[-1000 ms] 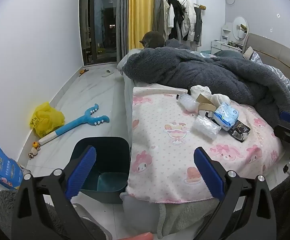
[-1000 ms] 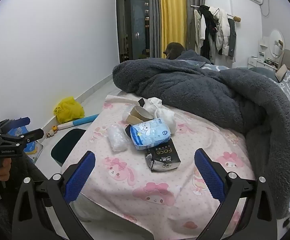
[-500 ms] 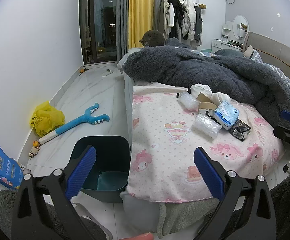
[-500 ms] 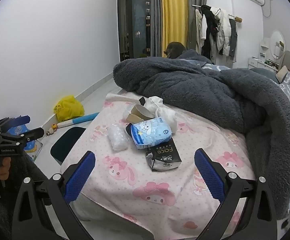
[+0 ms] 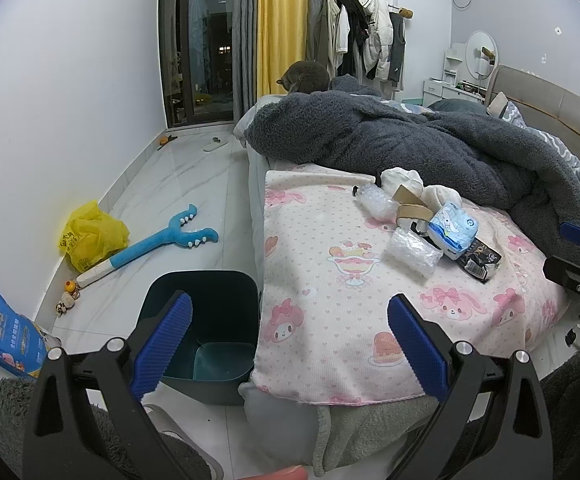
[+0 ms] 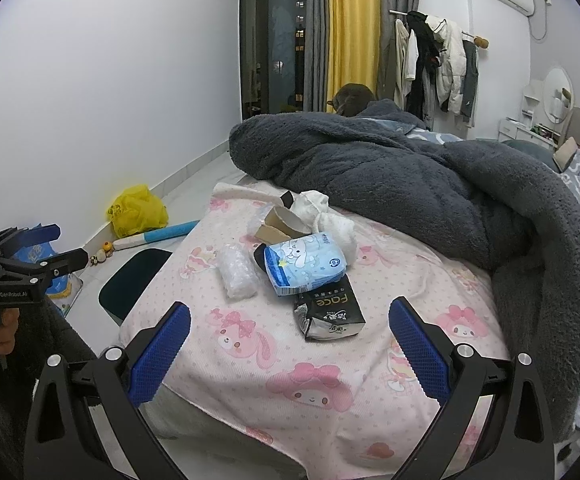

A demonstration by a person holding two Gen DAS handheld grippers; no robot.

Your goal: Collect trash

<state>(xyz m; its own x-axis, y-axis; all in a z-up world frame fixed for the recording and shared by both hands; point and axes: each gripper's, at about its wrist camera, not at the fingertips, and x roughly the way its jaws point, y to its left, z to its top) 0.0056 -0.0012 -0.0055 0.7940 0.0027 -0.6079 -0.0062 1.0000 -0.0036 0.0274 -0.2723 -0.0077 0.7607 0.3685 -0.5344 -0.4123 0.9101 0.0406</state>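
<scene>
A pile of trash lies on the pink blanket (image 6: 250, 344): a black Face packet (image 6: 330, 312), a blue tissue pack (image 6: 304, 266), a bubble-wrap roll (image 6: 236, 272), cardboard tubes (image 6: 284, 222) and white crumpled tissue (image 6: 338, 226). The same pile shows in the left wrist view around the blue tissue pack (image 5: 452, 230). A dark teal bin (image 5: 206, 320) stands on the floor beside the bed. My left gripper (image 5: 288, 344) is open and empty above the bin and the bed edge. My right gripper (image 6: 290, 344) is open and empty, just short of the black packet.
A dark grey fleece blanket (image 6: 410, 184) with a cat (image 6: 352, 98) on it fills the bed behind the pile. On the floor lie a yellow bag (image 5: 90, 236), a blue toy (image 5: 158, 240) and a blue packet (image 5: 6, 332). A wall runs along the left.
Both views have shifted only slightly. The right gripper has edged a little closer to the pile. Both stay open.
</scene>
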